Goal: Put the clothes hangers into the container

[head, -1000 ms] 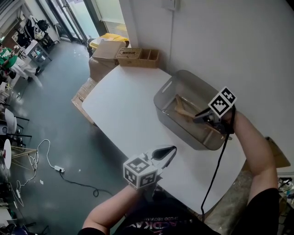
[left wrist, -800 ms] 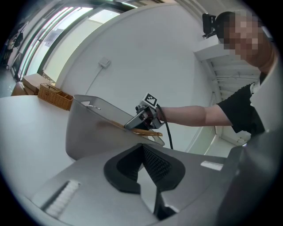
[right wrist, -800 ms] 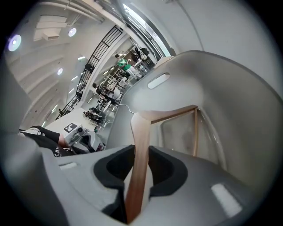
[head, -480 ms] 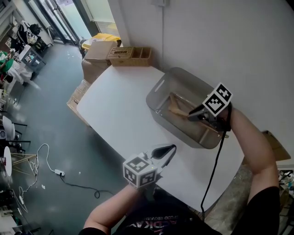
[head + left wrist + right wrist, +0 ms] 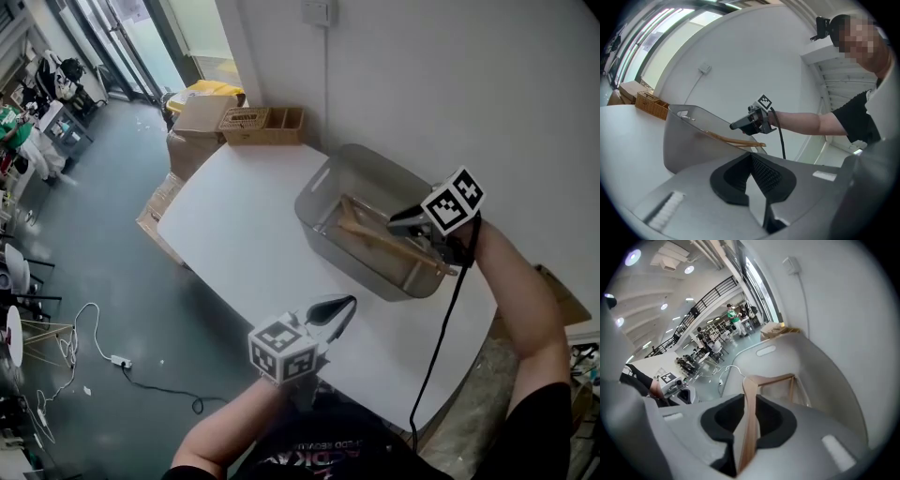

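Observation:
A grey container (image 5: 314, 192) stands on the white table (image 5: 244, 216) by the wall. A wooden hanger (image 5: 375, 234) lies slanted in it, one end up at the near right corner of the rim. My right gripper (image 5: 394, 223) hovers just above that hanger's arm, pointing down into the container. Its jaws have just been closing a little. In the right gripper view the hanger (image 5: 773, 379) shows in the gap between the jaws. The left gripper view shows the right gripper (image 5: 733, 125) clear above the hanger (image 5: 722, 137). My left gripper (image 5: 352, 302) rests shut and empty near the table's front edge.
A wooden box with compartments (image 5: 262, 124) and cardboard boxes (image 5: 202, 112) stand beyond the table's far end. The wall runs close behind the container. A black cable (image 5: 441, 328) hangs from the right gripper across the table's right part. The floor drops away on the left.
The right gripper has risen above the container, and more of the hanger's arm now shows beneath it. The left gripper has stayed in place.

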`<state>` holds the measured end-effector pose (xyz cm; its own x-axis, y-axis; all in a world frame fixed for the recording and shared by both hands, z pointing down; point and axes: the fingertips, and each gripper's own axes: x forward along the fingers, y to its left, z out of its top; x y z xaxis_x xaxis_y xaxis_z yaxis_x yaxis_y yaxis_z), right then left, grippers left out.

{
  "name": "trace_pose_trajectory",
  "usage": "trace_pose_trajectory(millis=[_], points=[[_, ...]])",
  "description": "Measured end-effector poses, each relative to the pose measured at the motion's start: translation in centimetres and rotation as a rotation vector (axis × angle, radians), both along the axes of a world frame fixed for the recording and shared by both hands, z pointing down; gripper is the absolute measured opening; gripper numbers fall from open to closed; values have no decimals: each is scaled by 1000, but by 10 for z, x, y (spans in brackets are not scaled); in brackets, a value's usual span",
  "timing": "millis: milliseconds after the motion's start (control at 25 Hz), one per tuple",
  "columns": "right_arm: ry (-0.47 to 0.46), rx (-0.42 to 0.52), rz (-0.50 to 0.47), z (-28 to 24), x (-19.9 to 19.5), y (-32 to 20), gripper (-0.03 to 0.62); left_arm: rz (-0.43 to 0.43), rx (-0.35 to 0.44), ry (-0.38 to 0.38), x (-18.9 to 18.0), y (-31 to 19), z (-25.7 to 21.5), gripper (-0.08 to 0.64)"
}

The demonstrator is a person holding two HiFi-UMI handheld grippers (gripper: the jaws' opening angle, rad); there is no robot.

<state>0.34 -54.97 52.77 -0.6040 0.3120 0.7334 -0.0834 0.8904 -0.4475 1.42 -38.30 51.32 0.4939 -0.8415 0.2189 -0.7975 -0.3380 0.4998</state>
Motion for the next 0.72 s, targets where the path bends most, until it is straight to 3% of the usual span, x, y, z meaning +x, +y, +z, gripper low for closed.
trace_pose_trajectory(millis=[40,120,360,720], points=[[-22,28,24,-8,1,-1,47,1,4,0,1,3,-2,6],[-62,64,66,-25,7,3,4,12,13,-1,5,9,-9,6],[-158,147,152,-57,21,35,3,64,43,-1,10,26,-24,6],[-261,310,334,-84,24,130,2,167,66,8,-6,82,-41,6]])
